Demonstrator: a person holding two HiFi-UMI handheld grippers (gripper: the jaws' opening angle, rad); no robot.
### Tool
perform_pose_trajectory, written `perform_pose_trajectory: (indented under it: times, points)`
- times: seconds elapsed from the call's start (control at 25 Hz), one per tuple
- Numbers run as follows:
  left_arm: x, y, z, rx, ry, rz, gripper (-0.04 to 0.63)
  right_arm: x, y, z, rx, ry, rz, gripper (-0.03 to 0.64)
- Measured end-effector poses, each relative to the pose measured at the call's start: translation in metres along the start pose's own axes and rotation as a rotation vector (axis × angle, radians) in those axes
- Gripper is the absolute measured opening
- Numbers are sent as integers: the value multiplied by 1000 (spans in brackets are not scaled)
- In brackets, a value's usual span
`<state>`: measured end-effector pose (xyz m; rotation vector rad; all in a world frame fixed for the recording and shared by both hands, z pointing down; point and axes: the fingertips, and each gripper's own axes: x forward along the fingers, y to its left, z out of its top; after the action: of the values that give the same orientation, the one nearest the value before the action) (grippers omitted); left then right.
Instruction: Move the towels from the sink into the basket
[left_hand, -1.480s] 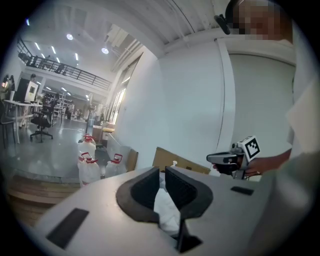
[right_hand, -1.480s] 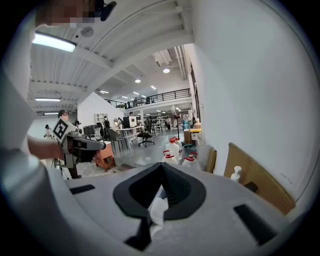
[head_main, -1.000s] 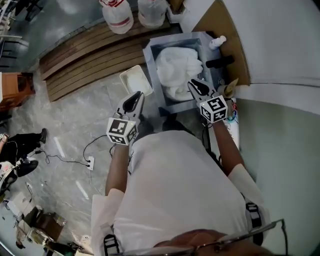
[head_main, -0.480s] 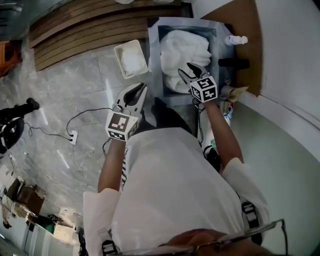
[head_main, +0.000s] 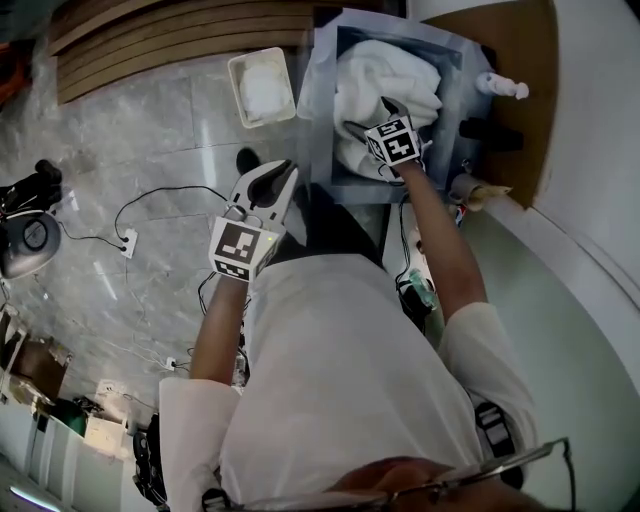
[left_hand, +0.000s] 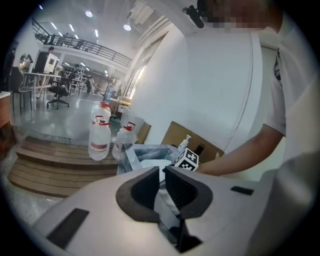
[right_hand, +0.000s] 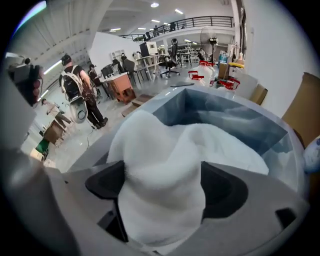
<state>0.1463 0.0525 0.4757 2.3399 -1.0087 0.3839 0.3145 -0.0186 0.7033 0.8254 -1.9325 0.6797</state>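
White towels (head_main: 385, 80) lie heaped in the grey metal sink (head_main: 318, 90). My right gripper (head_main: 372, 115) is down in the sink at the near side of the heap. Its jaws are opening wide, and in the right gripper view a fold of towel (right_hand: 165, 150) bulges up between them (right_hand: 162, 185), filling the gap. The white basket (head_main: 237, 90) stands on the floor left of the sink with something white inside. My left gripper (head_main: 280, 172) hangs over the floor in front of the sink's left corner, jaws together and empty (left_hand: 162, 172).
A pump bottle (head_main: 502, 88) and a black tap (head_main: 490, 138) sit on the brown counter right of the sink. Wooden slats (head_main: 180, 40) lie beyond the basket. Cables (head_main: 150, 215) cross the marble floor. Water jugs (left_hand: 100, 140) stand behind the sink. People (right_hand: 80, 95) stand far off.
My right gripper has moved forward from the sink's near edge into the towel heap, and its jaws have spread wide. The left gripper has kept its place, still shut.
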Motion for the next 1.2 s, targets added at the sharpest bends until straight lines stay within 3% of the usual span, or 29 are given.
perform_pose_trajectory:
  times: [0.12,0.32,0.44,0.64,0.92,1.2]
  points:
    - [-3,9,-10,-19,27,7,37,16,-10,-7,25,52,-13,450]
    - [-9,22,-16,-30,27,22,37,15,-17,-5,59,44,-32,190]
    - [-15,27,-14,-22,16,20,37,1,-16,4,76,-3,-58,118]
    - [-33,20,-4,0,18,8,37,-46,-2,19,130,-102,-69,89]
    - [-58,10,17,36,-13,-24,37,-141,-3,56,229,-317,-127,84]
    - [-75,5,46,86,-40,-54,37,-245,-6,88,259,-494,-197,83]
